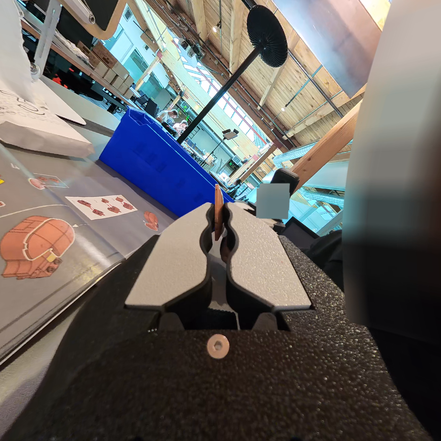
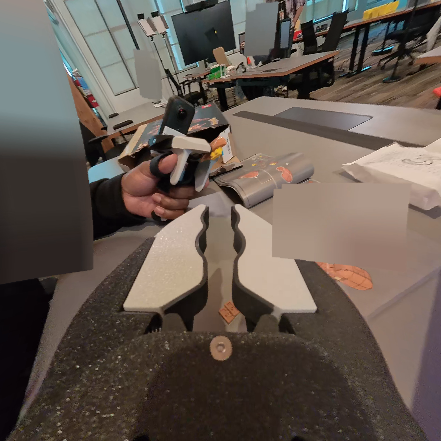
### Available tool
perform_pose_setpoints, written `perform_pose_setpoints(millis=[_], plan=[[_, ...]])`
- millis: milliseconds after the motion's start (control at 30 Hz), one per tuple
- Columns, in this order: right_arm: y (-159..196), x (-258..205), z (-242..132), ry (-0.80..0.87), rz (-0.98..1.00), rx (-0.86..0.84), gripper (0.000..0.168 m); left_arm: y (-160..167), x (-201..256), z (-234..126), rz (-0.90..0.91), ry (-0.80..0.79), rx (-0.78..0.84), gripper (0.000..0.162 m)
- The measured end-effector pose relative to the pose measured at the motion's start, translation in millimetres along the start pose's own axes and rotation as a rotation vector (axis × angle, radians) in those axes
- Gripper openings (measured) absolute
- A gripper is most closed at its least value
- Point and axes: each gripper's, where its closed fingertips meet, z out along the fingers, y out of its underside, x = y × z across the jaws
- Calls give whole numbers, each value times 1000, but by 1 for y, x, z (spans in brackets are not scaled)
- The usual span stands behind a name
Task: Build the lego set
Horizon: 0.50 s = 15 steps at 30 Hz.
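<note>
My left gripper (image 1: 218, 212) is shut on a thin brown lego plate (image 1: 218, 205), held on edge and sticking out past the fingertips, lifted off the table and tilted up. It also shows in the right wrist view (image 2: 186, 186), held in a hand (image 2: 143, 191) ahead and to the left. My right gripper (image 2: 220, 212) is open and empty, low over the grey table (image 2: 334, 152). A small brown studded lego piece (image 2: 228, 310) lies on the table under the gap between its fingers. An orange-brown built part (image 2: 346, 278) lies to its right.
The open instruction booklet (image 1: 59, 226) (image 2: 269, 176) lies on the table. A white paper bag (image 1: 35, 128) (image 2: 393, 171) lies beyond it. A blue bin (image 1: 155, 157) stands at the table's far side. The torn lego box (image 2: 181, 128) sits behind the left gripper. Left tips to right tips: about 10 cm.
</note>
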Motion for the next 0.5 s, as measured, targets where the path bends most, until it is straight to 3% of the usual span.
perform_pose_setpoints(millis=[233,500], plan=[[-8,15,-9,114,-105,21,17,-8,-6,-4,-27,-17,51,6],[1,20,-6,123,-114,-4,17,-23,-14,-14,-171,14,176,6]])
